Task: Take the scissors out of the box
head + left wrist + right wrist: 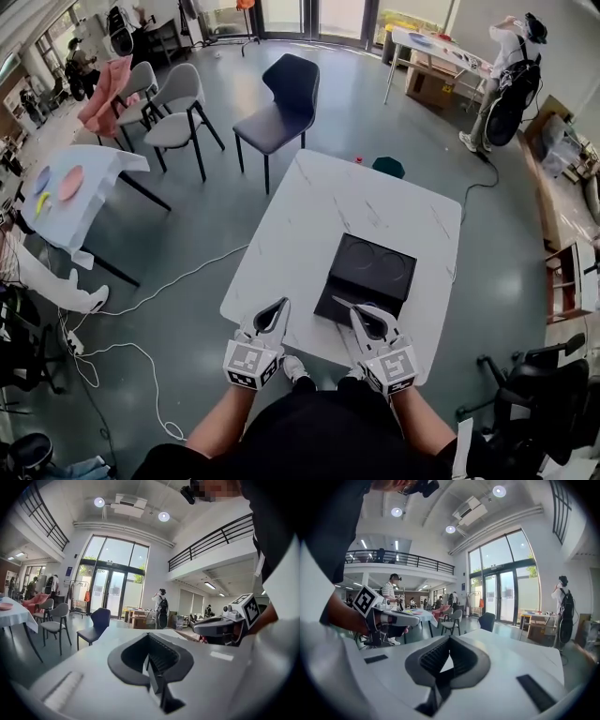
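Observation:
A flat black box with two round hollows in its top lies shut on the white table, towards its near right. No scissors show in any view. My left gripper rests near the table's front edge, left of the box, its jaws shut with nothing between them. Just at the box's near edge sits my right gripper, jaws likewise shut and empty. Each gripper view shows the other gripper across the table: the right gripper and the left gripper.
A dark chair stands beyond the table's far edge, with grey chairs to its left. A cloth-covered table is at the left, cables cross the floor, an office chair stands at the near right. A person stands far back.

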